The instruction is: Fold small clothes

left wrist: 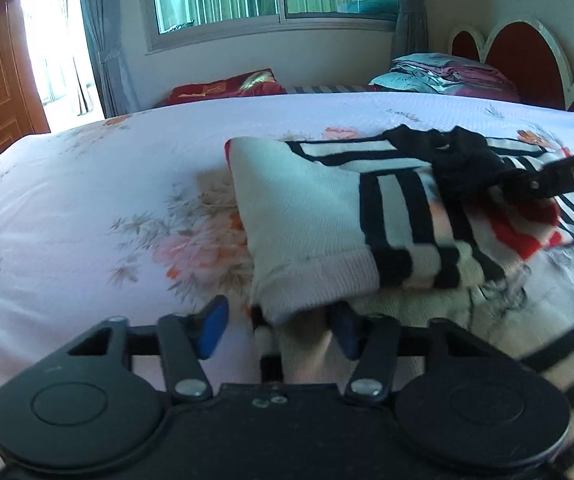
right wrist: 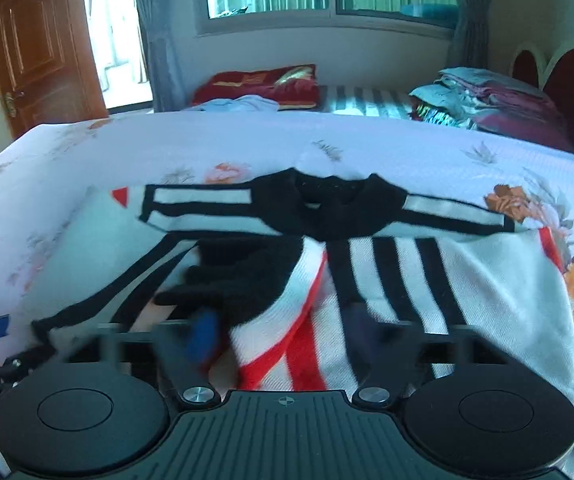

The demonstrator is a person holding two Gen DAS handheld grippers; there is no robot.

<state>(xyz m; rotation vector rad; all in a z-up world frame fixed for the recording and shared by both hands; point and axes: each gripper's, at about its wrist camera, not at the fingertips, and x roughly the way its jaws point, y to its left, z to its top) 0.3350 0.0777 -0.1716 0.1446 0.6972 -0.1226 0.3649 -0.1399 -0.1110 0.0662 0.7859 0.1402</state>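
Note:
A small white knit sweater with black stripes, red patches and a black collar lies on the floral bedsheet. In the left wrist view its folded-over sleeve lies across the body. My left gripper is open, its blue pads on either side of the sleeve's cuff. The right gripper's black arm reaches in from the right over the collar. In the right wrist view the sweater lies spread with the collar at the far side. My right gripper is open, blurred, with a red-edged fold of cloth between its fingers.
The bed runs far to the left and back. A red pillow and a pile of folded bedding lie at the far side under the window. A red headboard stands right, a wooden door left.

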